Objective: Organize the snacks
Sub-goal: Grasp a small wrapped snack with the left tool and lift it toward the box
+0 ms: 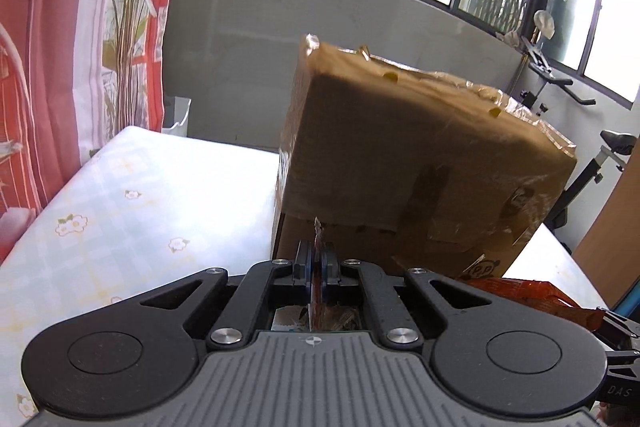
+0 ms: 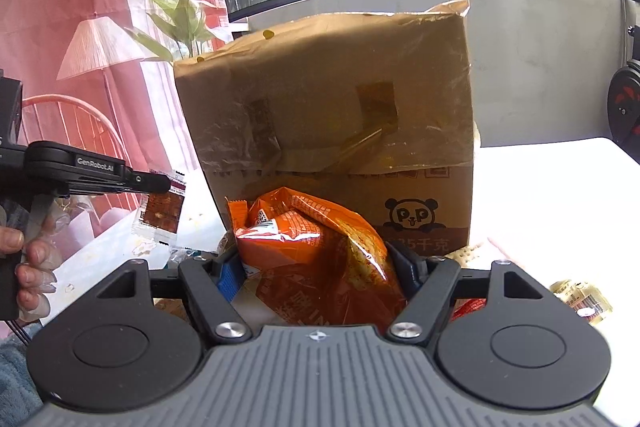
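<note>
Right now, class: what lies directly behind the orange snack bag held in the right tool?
Behind the orange snack bag, held by the right tool, stands a taped cardboard box with a panda print. The bag covers the box's lower front; its inside cannot be seen.

A white floral-print table (image 1: 120, 195) carries a taped cardboard box (image 1: 420, 163) at two o'clock; a small yellow packet (image 2: 582, 301) lies at four o'clock.

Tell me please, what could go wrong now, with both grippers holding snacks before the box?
The left gripper pinches only the edge of the small packet, so it may slip out. The orange bag bulges between the right gripper's fingers and could crush. The cardboard box has its flap hanging down, perhaps blocking entry.
</note>
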